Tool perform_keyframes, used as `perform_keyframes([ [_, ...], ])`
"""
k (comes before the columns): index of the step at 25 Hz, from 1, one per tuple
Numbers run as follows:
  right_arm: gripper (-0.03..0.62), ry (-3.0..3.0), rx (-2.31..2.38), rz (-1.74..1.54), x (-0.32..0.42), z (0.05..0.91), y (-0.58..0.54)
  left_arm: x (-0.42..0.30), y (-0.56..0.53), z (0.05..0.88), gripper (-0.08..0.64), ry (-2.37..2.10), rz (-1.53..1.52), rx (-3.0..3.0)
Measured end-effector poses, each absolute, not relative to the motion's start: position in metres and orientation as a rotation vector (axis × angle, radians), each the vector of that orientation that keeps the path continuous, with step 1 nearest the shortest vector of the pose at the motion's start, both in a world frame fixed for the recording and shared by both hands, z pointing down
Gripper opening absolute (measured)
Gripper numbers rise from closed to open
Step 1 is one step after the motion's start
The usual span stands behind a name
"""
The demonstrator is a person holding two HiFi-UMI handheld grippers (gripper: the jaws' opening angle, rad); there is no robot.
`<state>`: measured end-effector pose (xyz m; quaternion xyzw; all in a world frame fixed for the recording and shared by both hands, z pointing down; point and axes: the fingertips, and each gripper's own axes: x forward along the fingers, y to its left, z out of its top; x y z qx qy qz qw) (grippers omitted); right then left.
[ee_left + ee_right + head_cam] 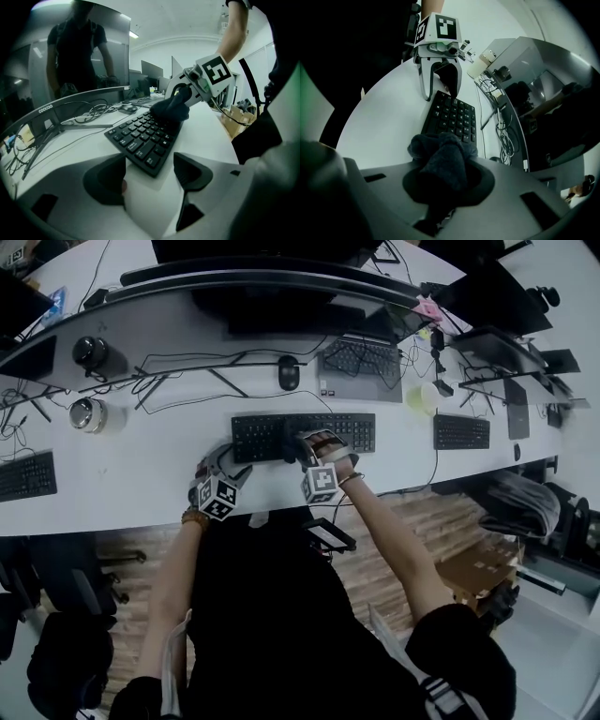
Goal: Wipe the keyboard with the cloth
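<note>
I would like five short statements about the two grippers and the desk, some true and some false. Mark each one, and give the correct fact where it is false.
1. The right gripper is shut on a dark cloth. True.
2. The left gripper is clamped on the keyboard. False: its jaws stand apart and grip nothing; the end of the keyboard lies just ahead of them.
3. The cloth rests on the keys of the keyboard. True.
4. The keyboard is white. False: it is black, on a white desk.
5. A dark mouse lies on the desk beyond the keyboard. True.
</note>
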<state>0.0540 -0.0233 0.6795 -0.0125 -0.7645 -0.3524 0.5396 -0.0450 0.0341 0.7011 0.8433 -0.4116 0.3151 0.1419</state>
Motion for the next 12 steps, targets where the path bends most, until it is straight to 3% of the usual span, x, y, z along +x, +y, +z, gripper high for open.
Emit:
perform_keyframes([
  [12,0.035,-1.882,-0.157,-0.854,0.0,0.679,-0.001,-0.047,0.036,0.701,0.314,-1.184,0.916,2.432],
])
